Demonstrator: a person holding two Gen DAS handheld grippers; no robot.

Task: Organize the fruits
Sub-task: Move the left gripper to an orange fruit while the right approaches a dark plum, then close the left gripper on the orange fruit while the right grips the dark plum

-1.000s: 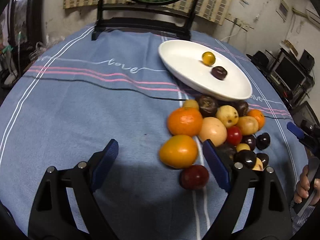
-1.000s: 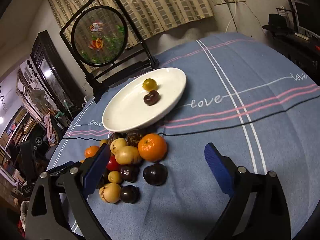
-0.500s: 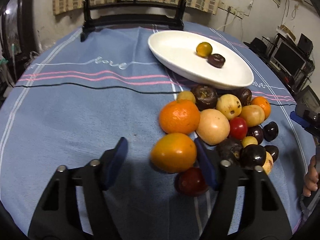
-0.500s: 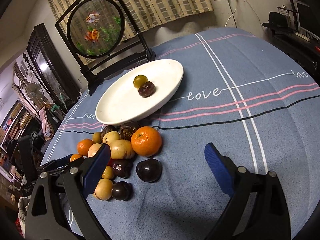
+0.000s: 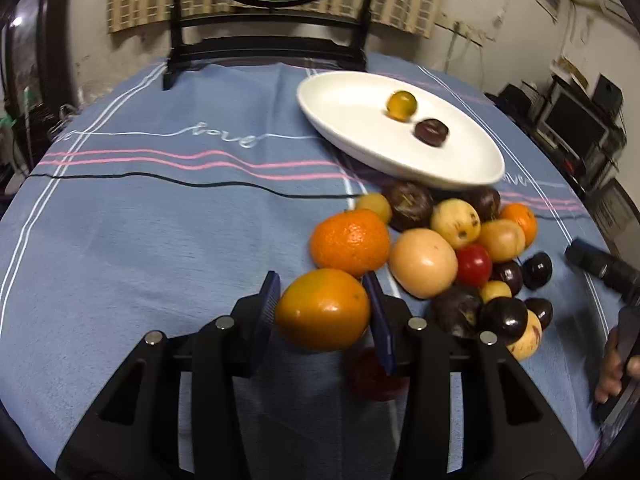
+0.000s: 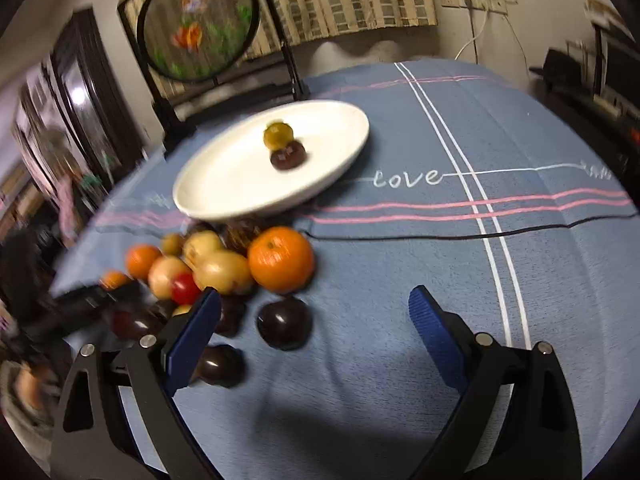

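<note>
left gripper: blue fingers clamped on both sides of the yellow-orange fruit, nearest item in left wrist view; can't tell if it is lifted off the cloth
red fruit: just behind/under the right finger of the left gripper, partly hidden
right gripper: fingers spread wide, holding nothing, over bare blue tablecloth at the pile's edge
dark plums: one between the right gripper's fingers, further out than the tips, another by its left finger
fruit pile: on the bench just past the left gripper; large orange touches the pale round fruit, small red fruit beside that, yellow and dark ones packed behind
white oval plate: beyond the pile, its near rim overhanging the rearmost fruits; holds a small yellow fruit and a dark fruit, close together
round screen on black stand: far edge of bench, behind plate
right wrist view: left side motion-blurred, details there unclear
</note>
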